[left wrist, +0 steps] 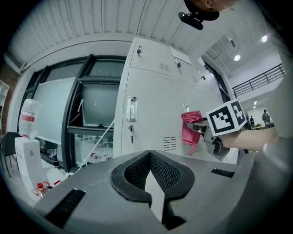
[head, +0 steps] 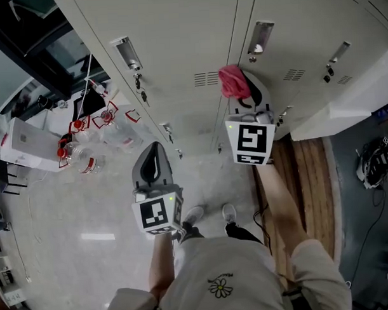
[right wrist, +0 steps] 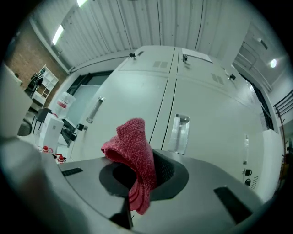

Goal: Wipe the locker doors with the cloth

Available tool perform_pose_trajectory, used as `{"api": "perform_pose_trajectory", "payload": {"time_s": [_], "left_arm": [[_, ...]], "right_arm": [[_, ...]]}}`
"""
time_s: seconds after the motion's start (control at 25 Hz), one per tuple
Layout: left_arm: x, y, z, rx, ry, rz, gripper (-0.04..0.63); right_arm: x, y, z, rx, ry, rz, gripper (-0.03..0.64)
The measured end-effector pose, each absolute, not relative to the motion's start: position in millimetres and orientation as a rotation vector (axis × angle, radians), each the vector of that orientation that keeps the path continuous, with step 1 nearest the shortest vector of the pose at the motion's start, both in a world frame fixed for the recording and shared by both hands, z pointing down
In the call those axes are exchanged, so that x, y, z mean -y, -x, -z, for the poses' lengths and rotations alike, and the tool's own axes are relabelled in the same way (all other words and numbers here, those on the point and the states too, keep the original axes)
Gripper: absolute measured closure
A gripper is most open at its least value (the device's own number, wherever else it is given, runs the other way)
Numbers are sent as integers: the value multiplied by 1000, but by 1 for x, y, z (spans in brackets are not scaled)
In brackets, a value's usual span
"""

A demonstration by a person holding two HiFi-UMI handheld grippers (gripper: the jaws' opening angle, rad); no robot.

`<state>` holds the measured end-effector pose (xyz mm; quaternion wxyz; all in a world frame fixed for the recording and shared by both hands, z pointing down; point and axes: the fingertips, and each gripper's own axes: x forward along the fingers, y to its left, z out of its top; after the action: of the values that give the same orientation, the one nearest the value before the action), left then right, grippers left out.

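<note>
Right gripper (head: 244, 87): 2 jaws clamped on red cloth (head: 233, 81), bunched end aimed at locker door (head: 177, 44), likely for wiping. Left gripper (head: 155, 149): jaws together, empty, held back from doors.

Left tool (head: 156, 149) closed, right tool (head: 249, 92) (higher) on cloth (head: 233, 81)

Red knitted cloth (right wrist: 135, 151) is bunched and pinched between the fingers (right wrist: 173, 173) of the right gripper (head: 242, 91), with one end drooped below them. Pale locker doors (head: 177, 50) are shut, with vents and recessed handles, just beyond those fingers.
</note>
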<state>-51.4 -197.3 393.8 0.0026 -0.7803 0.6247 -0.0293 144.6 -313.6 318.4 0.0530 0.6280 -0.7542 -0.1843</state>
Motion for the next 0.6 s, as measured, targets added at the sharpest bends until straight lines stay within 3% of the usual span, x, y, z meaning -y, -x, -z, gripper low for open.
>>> {"api": "perform_pose_trajectory", "payload": {"time_s": [0.2, 0.6], "left_arm": [[189, 40, -364, -1881, 2412, 31, 578], [172, 32, -334, -1837, 2351, -88, 578]], "right_arm": [[256, -142, -295, 2349, -1912, 677, 585], [179, -146, -340, 2392, -1969, 423, 584]]}}
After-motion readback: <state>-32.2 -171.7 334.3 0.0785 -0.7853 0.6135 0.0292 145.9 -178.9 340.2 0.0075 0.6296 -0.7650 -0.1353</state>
